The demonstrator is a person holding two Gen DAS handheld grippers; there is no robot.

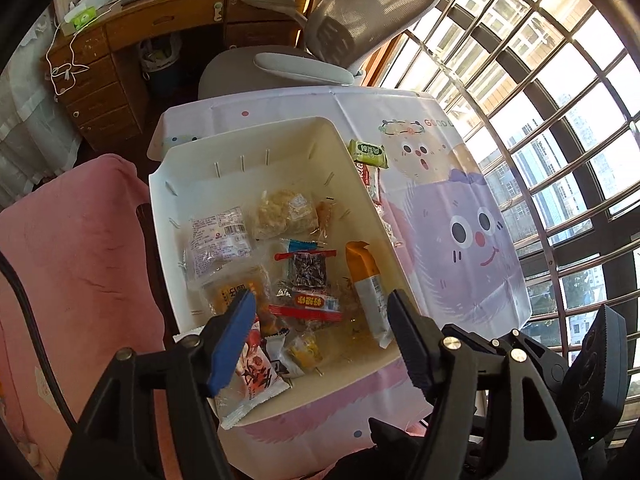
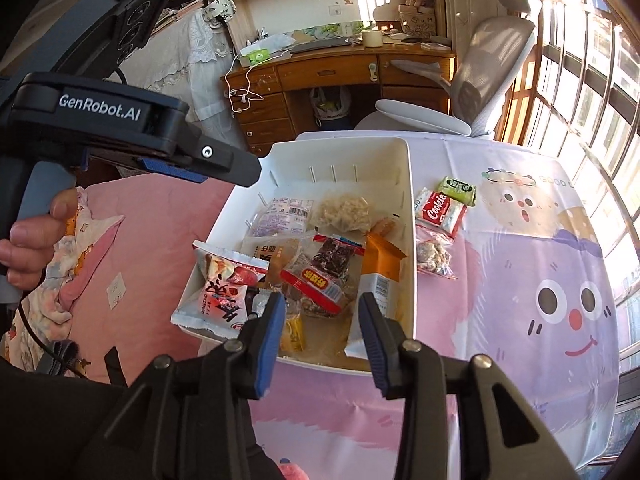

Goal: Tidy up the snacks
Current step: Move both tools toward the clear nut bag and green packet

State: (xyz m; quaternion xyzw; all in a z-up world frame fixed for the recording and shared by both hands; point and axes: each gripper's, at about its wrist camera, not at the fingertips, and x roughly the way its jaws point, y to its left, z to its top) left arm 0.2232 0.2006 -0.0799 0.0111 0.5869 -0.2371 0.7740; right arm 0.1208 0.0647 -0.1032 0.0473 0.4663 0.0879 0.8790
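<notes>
A white bin (image 1: 260, 144) (image 2: 340, 154) on the cartoon tablecloth holds several snack packets. Among them are an orange and white wrapper (image 1: 370, 288) (image 2: 378, 276) and a red-labelled clear pack (image 1: 310, 304) (image 2: 316, 280). A red and white packet (image 1: 256, 376) (image 2: 218, 292) hangs over the bin's near left rim. To the right of the bin lie a green packet (image 1: 368, 153) (image 2: 458, 190), a Cookie pack (image 2: 438, 210) and a clear bag of nuts (image 2: 434, 254). My left gripper (image 1: 320, 304) and right gripper (image 2: 322, 304) both hover open over the bin's near end, gripping nothing.
The table (image 1: 460, 208) (image 2: 520, 260) is covered in a pastel cloth. A pink bedspread (image 1: 80, 260) lies to its left. A grey office chair (image 1: 360, 20) and a wooden desk (image 2: 340, 72) stand behind, and a window grille (image 1: 560, 120) runs along the right. A hand (image 2: 36, 236) holds the left gripper's handle.
</notes>
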